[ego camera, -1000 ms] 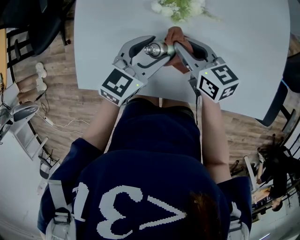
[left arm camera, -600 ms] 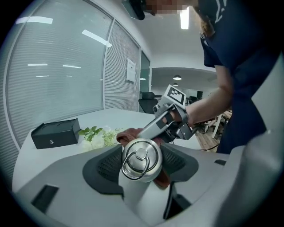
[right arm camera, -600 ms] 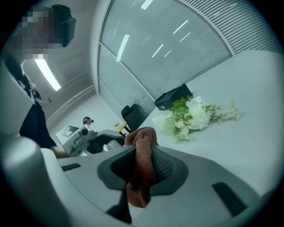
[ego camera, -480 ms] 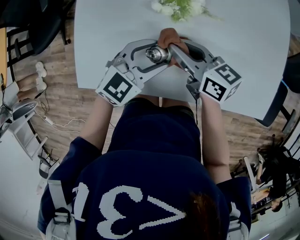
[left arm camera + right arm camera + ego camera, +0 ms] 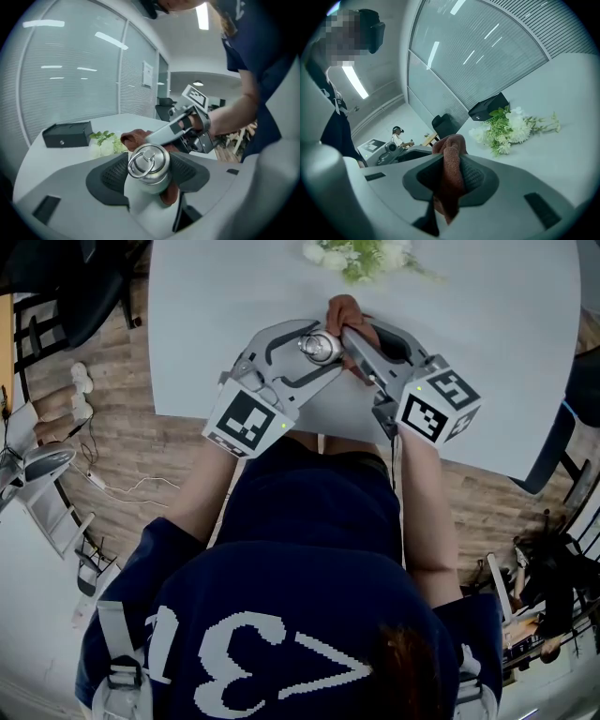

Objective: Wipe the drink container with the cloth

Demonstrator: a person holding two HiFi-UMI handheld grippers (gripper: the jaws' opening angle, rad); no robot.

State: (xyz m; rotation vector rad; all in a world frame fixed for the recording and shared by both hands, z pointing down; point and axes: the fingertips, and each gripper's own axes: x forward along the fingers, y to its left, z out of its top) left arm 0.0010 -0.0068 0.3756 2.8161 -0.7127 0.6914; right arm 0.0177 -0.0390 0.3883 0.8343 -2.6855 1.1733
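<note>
A silver metal drink container [image 5: 149, 164] with a ring on its lid lies gripped between the pads of my left gripper [image 5: 150, 174], lid end towards the camera. In the head view it [image 5: 319, 346] is held just above the near edge of the white table [image 5: 234, 296]. My right gripper [image 5: 351, 326] is shut on a rust-brown cloth [image 5: 451, 176], which hangs bunched between its pads. The cloth [image 5: 345, 310] rests against the container's far side, and a fold of it [image 5: 169, 194] shows under the container. The container's body is mostly hidden by the left gripper.
A bunch of white flowers with green leaves [image 5: 511, 129] lies on the table beyond the grippers, also at the top of the head view [image 5: 361, 257]. A black box [image 5: 489, 107] sits behind it. Chairs [image 5: 567, 442] stand around the table.
Both grippers have rolled slightly. The cloth has slid a little further along the container, away from me. Both grips are unchanged.
</note>
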